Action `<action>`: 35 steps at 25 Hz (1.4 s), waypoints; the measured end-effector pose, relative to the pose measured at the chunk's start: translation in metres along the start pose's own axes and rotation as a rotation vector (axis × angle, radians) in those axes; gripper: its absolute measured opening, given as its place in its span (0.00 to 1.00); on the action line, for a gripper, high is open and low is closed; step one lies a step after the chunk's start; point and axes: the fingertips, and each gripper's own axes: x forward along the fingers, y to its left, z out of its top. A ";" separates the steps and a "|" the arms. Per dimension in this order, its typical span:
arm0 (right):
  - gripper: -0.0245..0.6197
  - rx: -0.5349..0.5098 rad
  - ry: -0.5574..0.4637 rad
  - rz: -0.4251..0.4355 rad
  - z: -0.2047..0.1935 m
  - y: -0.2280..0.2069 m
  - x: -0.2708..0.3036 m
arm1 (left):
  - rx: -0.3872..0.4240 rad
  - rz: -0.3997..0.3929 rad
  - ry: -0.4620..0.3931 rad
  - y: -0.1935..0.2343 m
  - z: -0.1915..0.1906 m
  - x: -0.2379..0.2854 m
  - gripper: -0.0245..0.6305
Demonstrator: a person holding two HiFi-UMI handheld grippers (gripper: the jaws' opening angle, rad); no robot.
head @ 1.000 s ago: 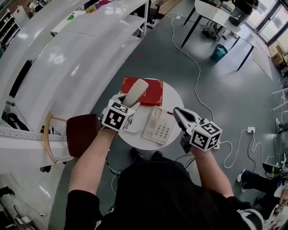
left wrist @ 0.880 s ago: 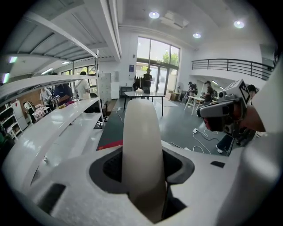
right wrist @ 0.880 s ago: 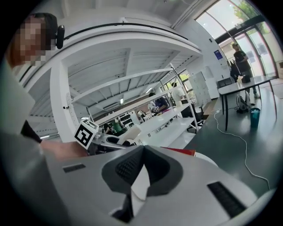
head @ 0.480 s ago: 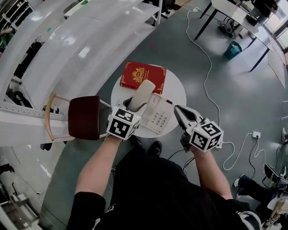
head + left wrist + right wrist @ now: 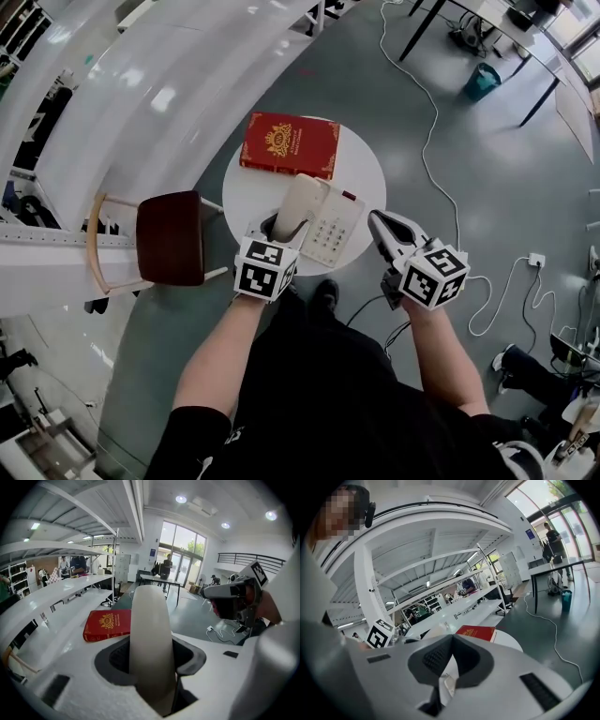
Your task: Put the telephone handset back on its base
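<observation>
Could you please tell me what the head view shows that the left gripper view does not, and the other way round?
Only the head view shows the telephone base, the chair with its dark red seat, and the teal bin on the floor. Only the left gripper view shows the glass doors, a person standing by them, and the ceiling lights. Both show the handset gripped in the left claw, the red book, and the right claw.
</observation>
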 end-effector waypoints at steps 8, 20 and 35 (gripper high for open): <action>0.05 0.022 0.018 -0.021 -0.018 0.005 -0.001 | -0.051 0.016 -0.001 0.012 -0.025 0.020 0.34; 0.05 0.071 0.021 -0.073 -0.030 0.001 -0.001 | -0.026 0.001 0.107 0.013 -0.062 0.075 0.34; 0.05 0.113 0.039 -0.133 -0.044 -0.024 -0.013 | -0.032 0.009 0.243 0.011 -0.088 0.121 0.35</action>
